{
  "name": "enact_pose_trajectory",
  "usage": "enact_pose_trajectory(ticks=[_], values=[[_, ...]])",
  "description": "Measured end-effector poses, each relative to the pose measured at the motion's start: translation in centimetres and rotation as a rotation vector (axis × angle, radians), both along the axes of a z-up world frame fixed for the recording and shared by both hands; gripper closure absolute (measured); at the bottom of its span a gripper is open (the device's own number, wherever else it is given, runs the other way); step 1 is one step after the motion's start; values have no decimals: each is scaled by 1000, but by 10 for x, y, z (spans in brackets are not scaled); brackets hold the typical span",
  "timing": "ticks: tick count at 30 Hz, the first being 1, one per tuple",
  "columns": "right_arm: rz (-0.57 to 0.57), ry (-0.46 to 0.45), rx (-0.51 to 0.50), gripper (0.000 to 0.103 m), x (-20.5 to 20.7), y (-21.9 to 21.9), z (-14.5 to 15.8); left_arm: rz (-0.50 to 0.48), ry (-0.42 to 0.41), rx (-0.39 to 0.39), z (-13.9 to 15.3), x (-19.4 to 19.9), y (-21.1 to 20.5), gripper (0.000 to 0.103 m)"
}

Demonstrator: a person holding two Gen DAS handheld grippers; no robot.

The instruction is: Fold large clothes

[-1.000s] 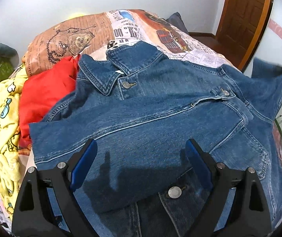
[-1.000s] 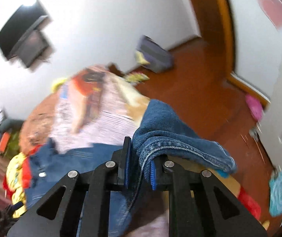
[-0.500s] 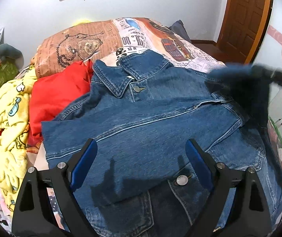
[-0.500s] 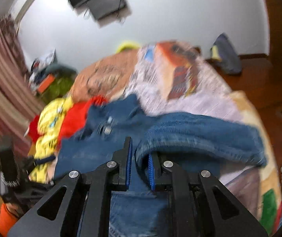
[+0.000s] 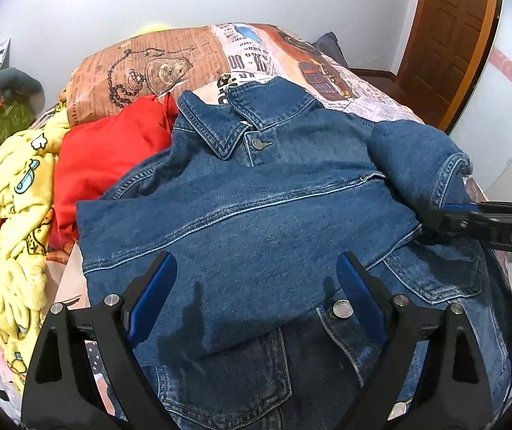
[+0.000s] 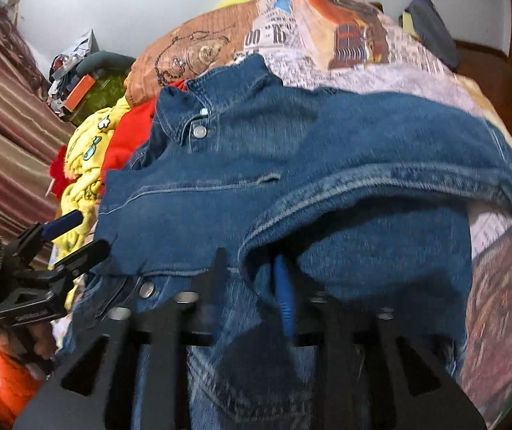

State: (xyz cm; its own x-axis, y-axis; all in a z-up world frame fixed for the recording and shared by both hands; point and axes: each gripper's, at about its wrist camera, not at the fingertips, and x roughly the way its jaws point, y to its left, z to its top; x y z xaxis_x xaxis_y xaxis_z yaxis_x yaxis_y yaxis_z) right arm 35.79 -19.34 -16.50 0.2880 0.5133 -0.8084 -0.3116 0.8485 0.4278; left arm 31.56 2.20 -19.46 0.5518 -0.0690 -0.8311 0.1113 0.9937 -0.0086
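A blue denim jacket (image 5: 256, 215) lies front up on the bed, collar at the far end, one sleeve folded across its chest. My left gripper (image 5: 256, 286) is open and empty, hovering over the jacket's lower front. My right gripper (image 6: 252, 279) has just opened around the other sleeve (image 6: 381, 150), which now lies folded over the jacket's right side; the view is motion-blurred. The right gripper also shows in the left wrist view (image 5: 435, 215) at the sleeve's cuff (image 5: 449, 175). The left gripper shows in the right wrist view (image 6: 73, 233).
A red garment (image 5: 109, 150) and a yellow cartoon-print cloth (image 5: 16, 215) are piled left of the jacket. The bed has a newspaper-print cover (image 5: 256, 53). A wooden door (image 5: 445, 36) stands at the back right; a striped curtain (image 6: 1, 114) hangs on the left.
My right gripper carried the sleeve from out beside the bed across onto the jacket, lowered it there, and its jaws have parted. My left gripper stayed open and pulled back slightly.
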Motion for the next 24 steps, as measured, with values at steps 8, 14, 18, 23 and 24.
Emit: enact_pose_trajectory(ticks=[8, 14, 18, 23, 24], values=[[-89, -77, 30, 45, -13, -33, 25, -6, 9, 1, -3, 2, -5, 12], [-280, -49, 85, 36, 7, -83, 23, -18, 13, -3, -6, 4, -11, 12], [-417, 19, 124, 36, 28, -112, 4, -24, 18, -4, -7, 4, -14, 12], [-546, 100, 192, 36, 51, -136, -27, -17, 27, -17, -8, 8, -12, 12], [-570, 118, 213, 36, 54, -141, -33, -13, 30, -16, -9, 8, -11, 12]])
